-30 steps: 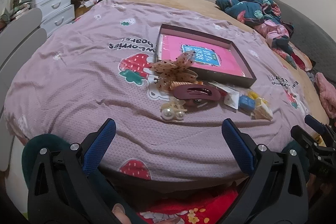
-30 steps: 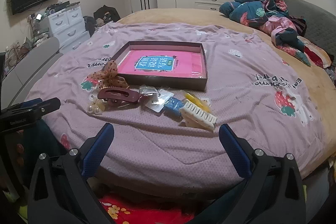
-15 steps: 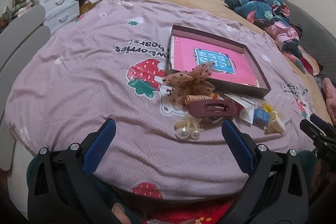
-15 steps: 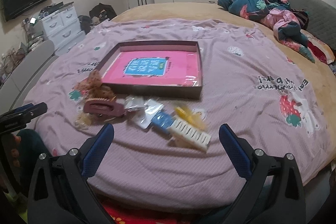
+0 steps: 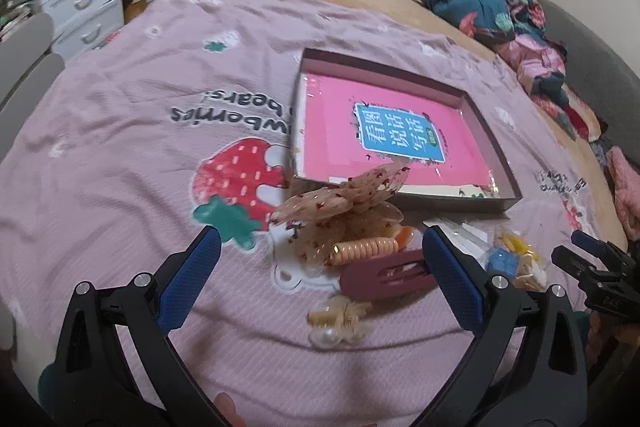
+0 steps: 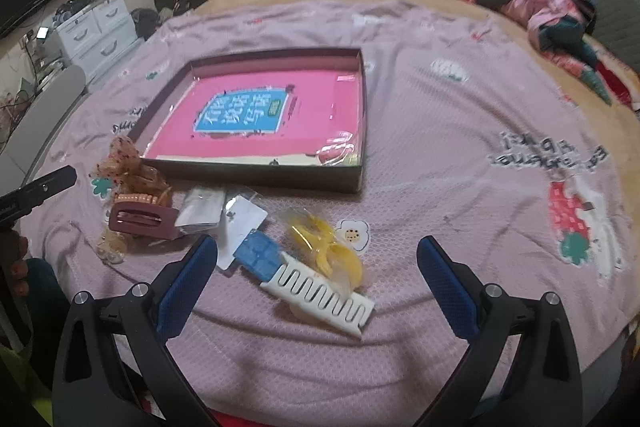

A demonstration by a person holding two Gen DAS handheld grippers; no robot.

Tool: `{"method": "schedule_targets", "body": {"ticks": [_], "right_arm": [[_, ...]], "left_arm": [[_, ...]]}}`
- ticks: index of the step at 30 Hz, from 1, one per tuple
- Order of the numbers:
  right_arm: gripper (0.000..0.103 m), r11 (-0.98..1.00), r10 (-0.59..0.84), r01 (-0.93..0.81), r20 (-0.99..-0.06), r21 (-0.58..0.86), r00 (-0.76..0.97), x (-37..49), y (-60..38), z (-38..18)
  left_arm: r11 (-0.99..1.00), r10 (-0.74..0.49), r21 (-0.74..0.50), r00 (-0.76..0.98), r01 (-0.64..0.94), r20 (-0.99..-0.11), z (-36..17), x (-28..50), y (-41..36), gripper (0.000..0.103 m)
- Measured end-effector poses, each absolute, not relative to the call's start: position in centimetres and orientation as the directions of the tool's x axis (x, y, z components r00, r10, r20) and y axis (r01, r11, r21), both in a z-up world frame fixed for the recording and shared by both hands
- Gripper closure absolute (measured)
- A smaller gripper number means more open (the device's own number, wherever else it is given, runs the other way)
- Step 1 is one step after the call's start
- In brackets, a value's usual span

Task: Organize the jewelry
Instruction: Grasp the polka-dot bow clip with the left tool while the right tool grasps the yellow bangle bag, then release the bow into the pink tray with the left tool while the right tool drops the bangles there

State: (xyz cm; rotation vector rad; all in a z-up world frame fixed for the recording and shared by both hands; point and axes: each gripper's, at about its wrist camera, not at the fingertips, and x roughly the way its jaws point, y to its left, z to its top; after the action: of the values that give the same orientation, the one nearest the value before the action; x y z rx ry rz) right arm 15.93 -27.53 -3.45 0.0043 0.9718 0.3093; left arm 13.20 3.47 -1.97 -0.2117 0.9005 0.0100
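Left gripper [image 5: 320, 277]: jaws wide apart, empty, above bow end of pile.
Right gripper [image 6: 318, 277]: jaws wide apart, empty, above white comb clip [image 6: 320, 293].
Box [image 6: 362, 115]: one, holding pink book [image 6: 256, 115].
Accessories: on bedspread [image 5: 120, 155] beside box; one dotted bow [image 5: 348, 203], one maroon clip [image 5: 386, 273], one coil tie [image 5: 366, 249], one yellow clip [image 6: 326, 247].

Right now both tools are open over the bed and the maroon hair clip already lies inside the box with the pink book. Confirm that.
Not quite. The maroon hair clip is not in the box; the right wrist view shows it on the bedspread in front of the box, among the other accessories. The rest holds: the left tool and the right tool are both open over the bed, and the pink book is in the box.
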Motion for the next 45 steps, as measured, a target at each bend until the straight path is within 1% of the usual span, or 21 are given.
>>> {"method": "schedule_targets", "body": {"ticks": [3,4,5,6,7,8,12,14,15,16,18,20,22,24,25,28,30,36,40,45], "right_arm": [[0.006,0.952,0.267,-0.266,-0.835,0.151,0.482,17.3,-27.3,-4.8],[0.010,0.950,0.271,-0.270,-0.845,0.157,0.461,17.9,-27.1,-5.3],[0.014,0.946,0.280,-0.277,-0.852,0.167,0.442,18.3,-26.9,-5.7],[0.026,0.945,0.284,-0.275,-0.865,0.179,0.414,18.9,-26.9,-6.4],[0.033,0.946,0.284,-0.263,-0.875,0.189,0.391,19.4,-26.9,-7.0],[0.034,0.943,0.294,-0.260,-0.883,0.206,0.366,20.0,-27.0,-7.7],[0.036,0.935,0.321,-0.265,-0.885,0.238,0.338,20.9,-27.0,-8.6],[0.045,0.931,0.333,-0.262,-0.884,0.254,0.327,21.3,-27.2,-8.7],[0.050,0.927,0.345,-0.264,-0.883,0.268,0.317,21.4,-27.3,-8.9],[0.053,0.922,0.358,-0.265,-0.881,0.282,0.309,21.5,-27.4,-9.1],[0.054,0.918,0.369,-0.268,-0.878,0.292,0.306,21.6,-27.5,-9.2],[0.058,0.916,0.377,-0.268,-0.871,0.300,0.315,21.5,-27.8,-9.2],[0.060,0.913,0.386,-0.266,-0.864,0.309,0.323,21.5,-28.1,-9.1],[0.061,0.916,0.386,-0.254,-0.856,0.311,0.343,21.1,-28.8,-8.9],[0.063,0.917,0.387,-0.248,-0.851,0.314,0.355,21.0,-29.3,-8.7],[0.064,0.919,0.392,-0.216,-0.833,0.331,0.390,20.7,-30.8,-8.3],[0.064,0.919,0.393,-0.193,-0.821,0.343,0.415,20.8,-31.8,-7.9],[0.064,0.924,0.378,-0.162,-0.773,0.345,0.509,19.5,-34.1,-5.3],[0.064,0.928,0.370,-0.190,-0.732,0.321,0.572,18.8,-33.9,-2.7],[0.064,0.920,0.392,-0.247,-0.691,0.305,0.608,19.5,-32.3,-0.1]], "left_arm": [[0.981,-0.092,-0.174,0.588,-0.085,-0.804,-3.2,14.8,3.1,0.008],[0.981,-0.096,-0.176,0.575,-0.086,-0.812,-3.6,15.3,3.1,0.008],[0.980,-0.104,-0.182,0.565,-0.083,-0.819,-3.9,15.7,3.0,0.008],[0.979,-0.113,-0.187,0.555,-0.078,-0.824,-4.4,16.1,2.8,0.009],[0.980,-0.112,-0.184,0.549,-0.078,-0.828,-4.7,16.5,2.7,0.010],[0.981,-0.109,-0.179,0.545,-0.077,-0.831,-5.1,16.7,2.6,0.010],[0.977,-0.124,-0.196,0.532,-0.081,-0.838,-6.1,17.5,2.7,0.017],[0.976,-0.121,-0.196,0.524,-0.091,-0.843,-6.6,18.0,2.8,0.022],[0.975,-0.124,-0.201,0.520,-0.094,-0.845,-6.7,18.1,2.8,0.029],[0.973,-0.130,-0.208,0.518,-0.096,-0.845,-7.0,18.3,2.9,0.035],[0.972,-0.133,-0.214,0.517,-0.100,-0.845,-7.3,18.6,3.0,0.042],[0.970,-0.152,-0.229,0.520,-0.087,-0.841,-7.5,18.8,2.9,0.053],[0.969,-0.163,-0.235,0.522,-0.075,-0.837,-7.6,18.8,2.8,0.069],[0.967,-0.176,-0.246,0.527,-0.064,-0.832,-7.7,18.7,2.7,0.077],[0.968,-0.178,-0.245,0.531,-0.059,-0.829,-7.7,18.6,2.7,0.081],[0.969,-0.175,-0.241,0.550,-0.049,-0.817,-7.2,18.2,2.7,0.087],[0.969,-0.170,-0.241,0.568,-0.051,-0.805,-6.7,17.7,3.0,0.089],[0.971,-0.140,-0.231,0.633,-0.064,-0.762,-3.7,16.3,4.4,0.090],[0.972,-0.122,-0.226,0.670,-0.070,-0.733,-1.5,15.8,5.2,0.090],[0.974,-0.114,-0.219,0.699,-0.062,-0.706,0.3,16.8,5.1,0.090]]}}
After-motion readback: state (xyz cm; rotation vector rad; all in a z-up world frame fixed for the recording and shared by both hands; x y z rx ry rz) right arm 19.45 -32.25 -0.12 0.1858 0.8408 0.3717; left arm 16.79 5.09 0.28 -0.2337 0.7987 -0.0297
